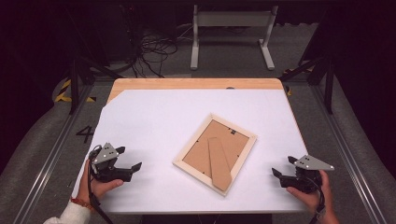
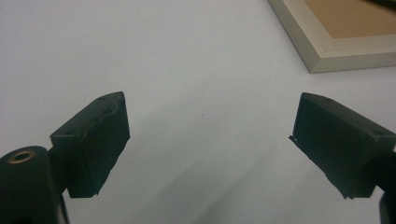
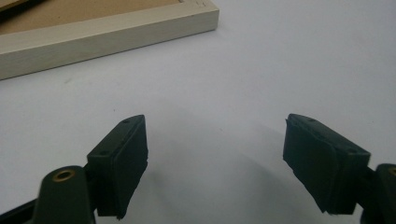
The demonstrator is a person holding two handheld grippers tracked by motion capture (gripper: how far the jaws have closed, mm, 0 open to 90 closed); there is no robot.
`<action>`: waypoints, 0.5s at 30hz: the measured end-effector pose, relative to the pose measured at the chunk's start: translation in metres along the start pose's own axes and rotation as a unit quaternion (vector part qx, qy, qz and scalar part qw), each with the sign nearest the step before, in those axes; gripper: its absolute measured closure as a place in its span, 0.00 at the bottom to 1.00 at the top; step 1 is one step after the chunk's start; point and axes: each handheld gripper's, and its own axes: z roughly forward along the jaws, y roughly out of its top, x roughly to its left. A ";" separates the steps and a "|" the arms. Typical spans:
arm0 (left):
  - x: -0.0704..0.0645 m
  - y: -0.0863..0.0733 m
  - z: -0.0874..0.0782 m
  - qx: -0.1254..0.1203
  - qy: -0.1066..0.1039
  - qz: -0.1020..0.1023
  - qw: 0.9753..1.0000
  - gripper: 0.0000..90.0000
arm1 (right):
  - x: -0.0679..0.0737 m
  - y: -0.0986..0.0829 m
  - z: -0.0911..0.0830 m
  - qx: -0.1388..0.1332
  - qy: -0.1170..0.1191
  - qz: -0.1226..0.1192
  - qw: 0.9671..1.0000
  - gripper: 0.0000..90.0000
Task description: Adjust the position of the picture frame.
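Note:
A pale wooden picture frame (image 1: 215, 153) lies face down in the middle of the white table (image 1: 154, 116), its brown backboard and fold-out stand facing up. My left gripper (image 1: 129, 158) rests near the front left edge, open and empty, pointing toward the frame. A corner of the frame (image 2: 327, 51) shows at the upper right of the left gripper view, well ahead of the left gripper (image 2: 210, 135). My right gripper (image 1: 284, 167) sits at the front right, open and empty. In the right gripper view the frame's edge (image 3: 107, 35) runs along the top left beyond the right gripper (image 3: 215, 154).
The table's wooden far edge (image 1: 196, 84) shows beyond the white sheet. Behind the table on the floor are tangled cables (image 1: 154, 51) and a white stand (image 1: 231, 28). Metal rails (image 1: 51, 154) run along both sides of the table.

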 end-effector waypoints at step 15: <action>-0.014 -0.003 0.008 0.014 -0.011 0.020 1.000 0.13 | 0.002 0.005 0.000 -0.002 -0.009 -0.002 1.000 0.42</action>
